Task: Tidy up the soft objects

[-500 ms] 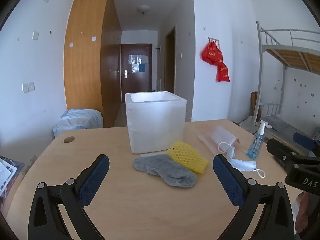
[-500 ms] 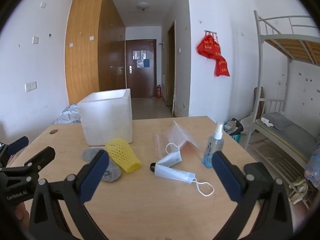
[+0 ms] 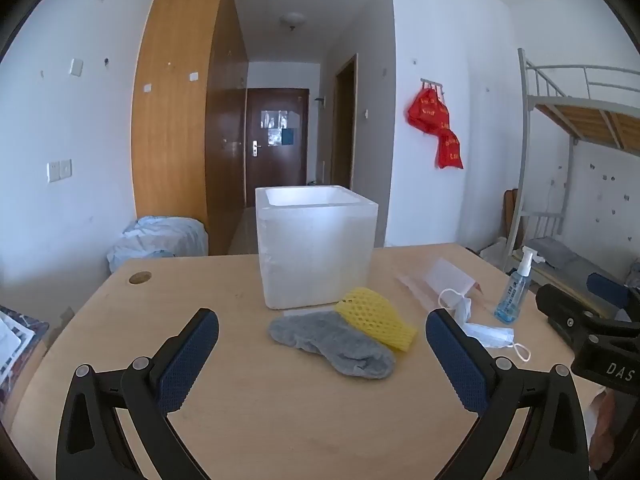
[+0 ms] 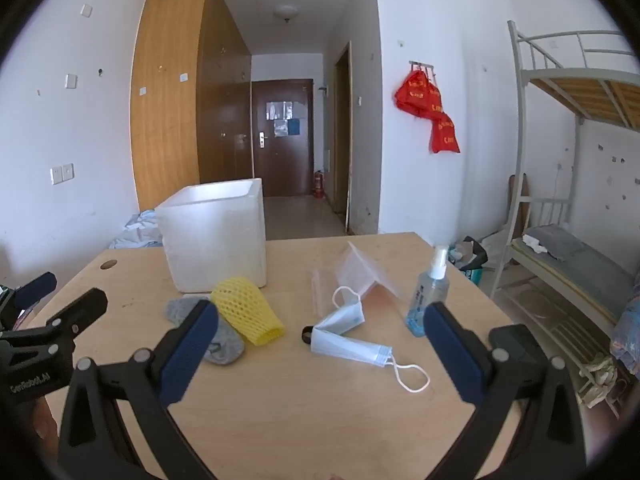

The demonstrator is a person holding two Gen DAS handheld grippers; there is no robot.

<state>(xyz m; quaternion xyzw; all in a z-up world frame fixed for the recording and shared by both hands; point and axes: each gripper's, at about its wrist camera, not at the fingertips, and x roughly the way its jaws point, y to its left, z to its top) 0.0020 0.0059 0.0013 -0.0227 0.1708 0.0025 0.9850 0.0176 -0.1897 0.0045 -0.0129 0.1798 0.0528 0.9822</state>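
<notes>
A grey sock (image 3: 332, 345) (image 4: 224, 344) lies flat on the wooden table, with a yellow foam net sleeve (image 3: 376, 318) (image 4: 247, 311) resting against its far right side. Behind both stands a white foam box (image 3: 316, 250) (image 4: 216, 236), open at the top. Two light-blue face masks (image 3: 484, 330) (image 4: 348, 338) lie to the right. My left gripper (image 3: 322, 354) hovers open just short of the sock, nothing between its fingers. My right gripper (image 4: 320, 354) hovers open in front of the masks, also empty.
A spray bottle with blue liquid (image 4: 428, 292) (image 3: 514, 288) stands right of the masks. A clear plastic bag (image 4: 360, 276) lies behind them. A small black cap (image 4: 307, 334) sits at the masks' left end. A bunk bed (image 4: 572, 160) stands off the table's right side.
</notes>
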